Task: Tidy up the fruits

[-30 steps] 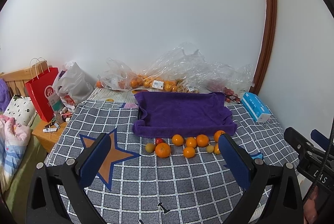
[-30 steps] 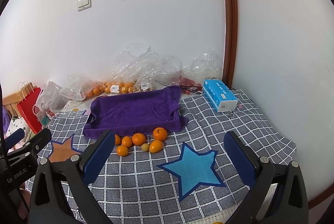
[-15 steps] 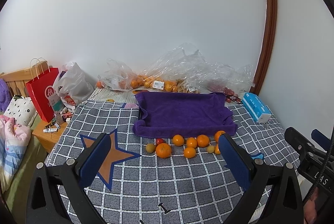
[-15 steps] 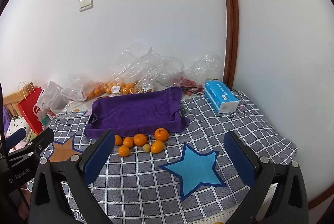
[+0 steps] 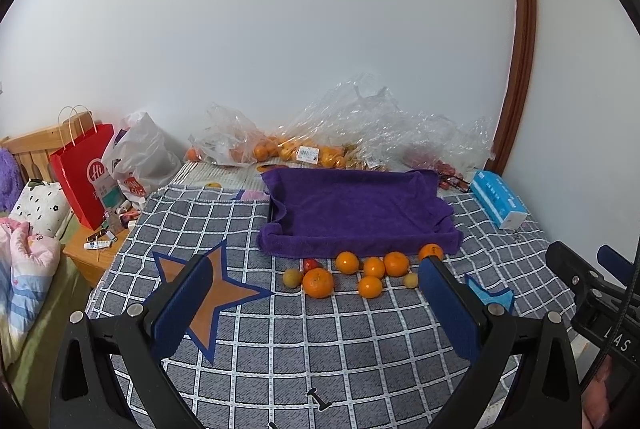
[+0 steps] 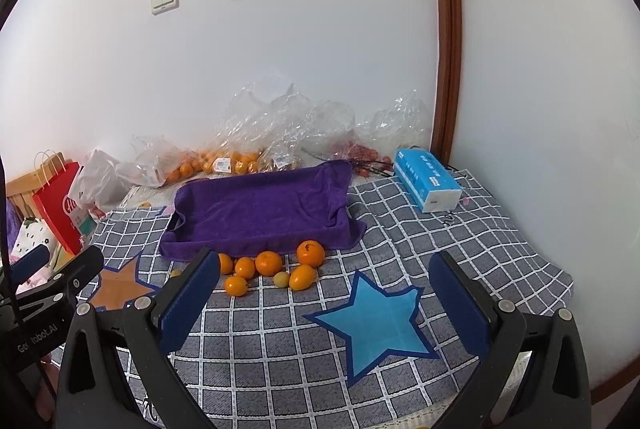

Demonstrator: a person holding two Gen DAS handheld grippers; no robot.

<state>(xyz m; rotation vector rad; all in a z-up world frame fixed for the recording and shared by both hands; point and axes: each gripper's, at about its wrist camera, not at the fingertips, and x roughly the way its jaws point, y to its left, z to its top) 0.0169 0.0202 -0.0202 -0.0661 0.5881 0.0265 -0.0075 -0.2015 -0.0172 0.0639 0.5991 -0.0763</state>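
Ahead of both tongs, oranges (image 5: 318, 283) lie loose on the checked cloth (image 5: 320, 341), just before a purple-towelled tray (image 5: 356, 209) probably meant for them. Left tongs (image 5: 316, 313) and right tongs (image 6: 324, 309) hover spread, empty, ready to pick.

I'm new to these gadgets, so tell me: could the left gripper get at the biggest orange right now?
Probably yes. The left gripper is open, and the biggest orange lies just ahead between its fingers on the checked cloth, with nothing in between. A yellow fruit sits close beside it, so the grip might be crowded.
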